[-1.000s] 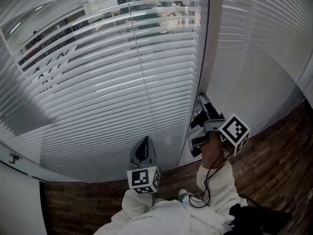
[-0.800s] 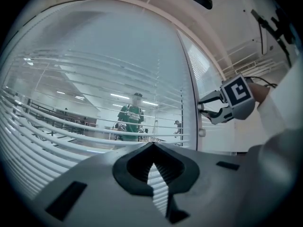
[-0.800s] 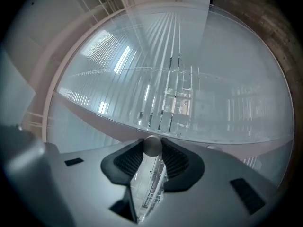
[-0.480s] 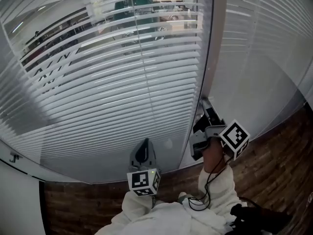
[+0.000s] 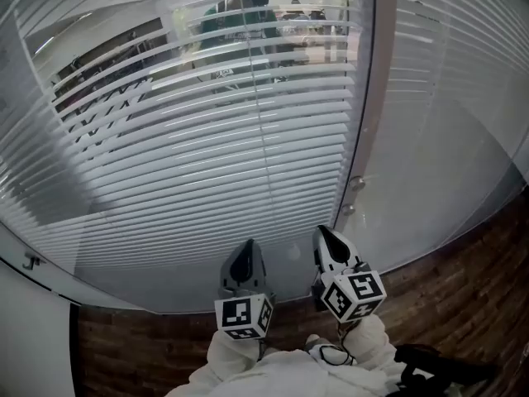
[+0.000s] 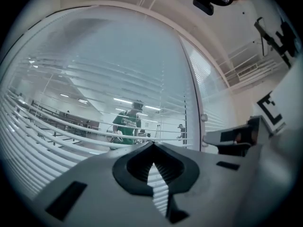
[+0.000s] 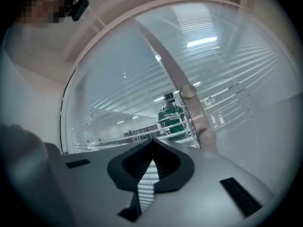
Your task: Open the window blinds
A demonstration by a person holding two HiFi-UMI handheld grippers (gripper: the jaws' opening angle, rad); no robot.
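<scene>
- Glass wall [image 5: 446,164] ahead; the blinds [image 5: 207,139] hang left of its upright post [image 5: 374,98], slats level.
- Knobs [image 5: 356,184] on the post sit just above the right gripper [image 5: 326,236], which is the nearer one.
- Right jaws have just closed, nothing between them; left gripper [image 5: 245,248], further left of the post, has its jaws together and empty.

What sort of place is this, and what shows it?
Probably an office interior: white horizontal slatted blinds across a glass partition wall, long ceiling strip lights beyond, dark wood-plank floor.

The blinds [image 5: 207,155] run past the top and left edges. Their slats partly screen a person [image 5: 240,16] beyond; shirt print illegible.
</scene>
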